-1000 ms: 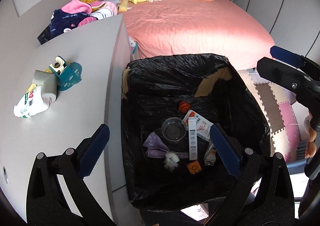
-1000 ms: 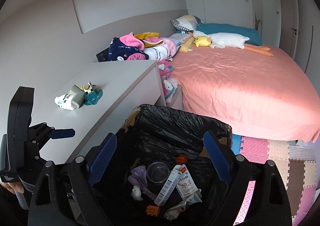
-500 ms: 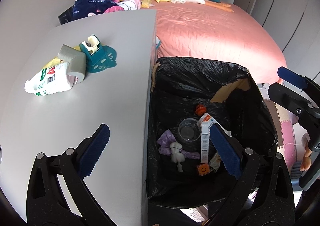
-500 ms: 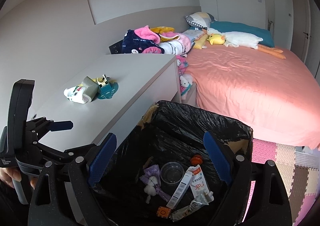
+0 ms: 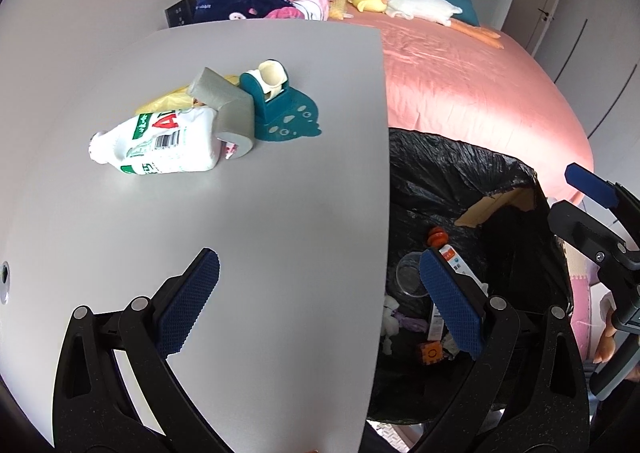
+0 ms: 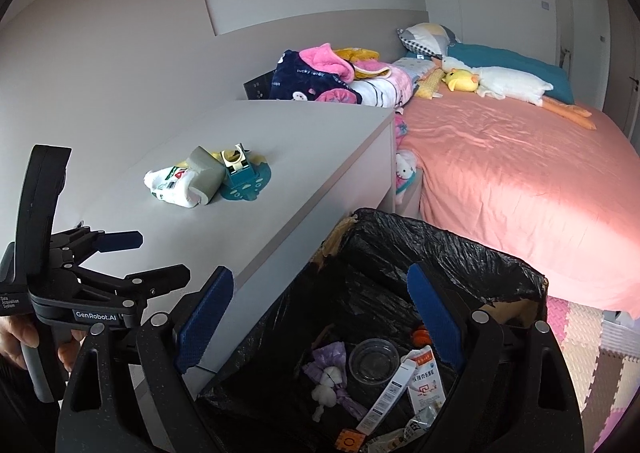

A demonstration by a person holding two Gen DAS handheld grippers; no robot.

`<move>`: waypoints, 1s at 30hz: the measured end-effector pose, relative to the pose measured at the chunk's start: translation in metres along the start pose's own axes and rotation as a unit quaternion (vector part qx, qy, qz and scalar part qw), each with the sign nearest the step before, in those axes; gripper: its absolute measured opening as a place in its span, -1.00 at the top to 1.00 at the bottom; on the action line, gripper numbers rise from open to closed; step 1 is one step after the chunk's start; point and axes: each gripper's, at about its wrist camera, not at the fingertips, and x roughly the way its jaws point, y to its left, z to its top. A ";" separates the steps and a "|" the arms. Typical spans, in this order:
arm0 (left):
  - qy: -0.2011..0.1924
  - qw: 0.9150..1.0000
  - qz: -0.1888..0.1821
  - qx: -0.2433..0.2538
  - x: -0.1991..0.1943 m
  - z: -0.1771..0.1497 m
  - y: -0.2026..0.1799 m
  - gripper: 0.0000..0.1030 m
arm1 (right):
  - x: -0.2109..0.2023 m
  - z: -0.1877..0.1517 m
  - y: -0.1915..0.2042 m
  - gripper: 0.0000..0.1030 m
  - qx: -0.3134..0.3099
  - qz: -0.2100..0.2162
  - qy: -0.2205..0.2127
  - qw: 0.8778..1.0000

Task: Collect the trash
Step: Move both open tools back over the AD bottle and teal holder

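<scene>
A white crumpled plastic bottle point(image 5: 160, 149) lies on the grey table top point(image 5: 240, 233), touching a grey tape roll point(image 5: 228, 109) with a yellow wrapper point(image 5: 164, 103) behind it; the bottle also shows in the right wrist view point(image 6: 170, 187). A bin lined with a black bag point(image 6: 440, 253) stands beside the table and holds several pieces of trash, among them a clear cup point(image 6: 374, 363). My left gripper point(image 5: 320, 309) is open and empty above the table's near edge. My right gripper point(image 6: 320, 325) is open and empty over the bin.
A teal tape dispenser point(image 5: 276, 105) stands next to the roll. A bed with a pink sheet point(image 6: 520, 181) lies beyond the bin, with clothes point(image 6: 320, 77) and plush toys point(image 6: 500, 83) at its head. Foam floor mats point(image 6: 580, 341) lie on the right.
My left gripper has swung left from above the bin to above the table, closer to the bottle and tape roll. My right gripper has moved slightly closer over the bin.
</scene>
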 end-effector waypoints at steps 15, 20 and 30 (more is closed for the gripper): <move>0.003 0.997 0.017 -0.070 0.012 0.017 0.061 -0.87 | 0.036 0.026 0.026 -0.72 -0.021 0.021 0.001 1.000; 0.004 0.995 0.023 -0.093 0.017 0.024 0.079 -0.87 | 0.053 0.034 0.035 -0.72 -0.030 0.030 0.007 0.999; -0.008 0.986 0.033 -0.165 0.025 0.037 0.118 -0.87 | 0.084 0.045 0.047 -0.72 -0.042 0.036 0.022 0.998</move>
